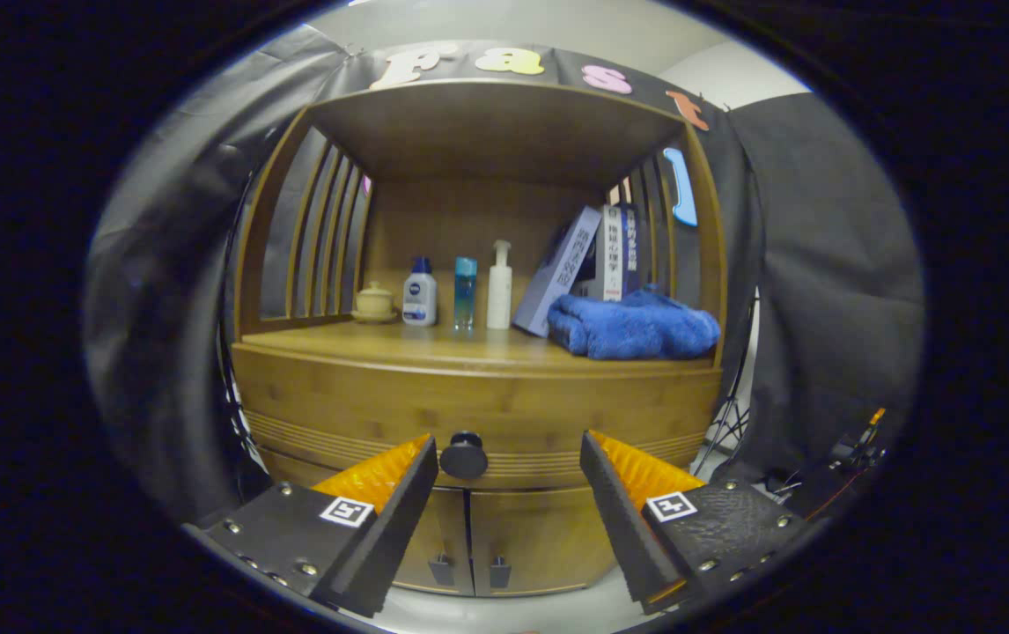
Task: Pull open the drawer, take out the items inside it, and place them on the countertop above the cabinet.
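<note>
Black cloth walls close round a wooden cabinet (pixel 478 396) that fills the booth ahead; nearest, the gripper (pixel 509 458) is spread wide and holds nothing; its fingers flank the drawer's dark round knob (pixel 464 455), which sits just inside the left finger and well clear of the right one, apparently untouched. Behind the knob the drawer (pixel 478 445) looks fully closed, its ribbed front flush with the cabinet face, so the task seems barely begun: the pull, the emptying and the placing are all left; whatever lies inside is hidden. Below the drawer two small doors (pixel 469 537) with little handles stand shut. Above it, the countertop (pixel 434 345) is bare along its front edge; a folded blue towel (pixel 634 326) takes the right corner, with leaning books (pixel 588 260) behind; along the back edge stand a small lidded jar (pixel 374 302), a blue-capped bottle (pixel 419 293), a slim blue bottle (pixel 465 292) and a white pump bottle (pixel 499 286); these narrow the landing room toward the rear.
</note>
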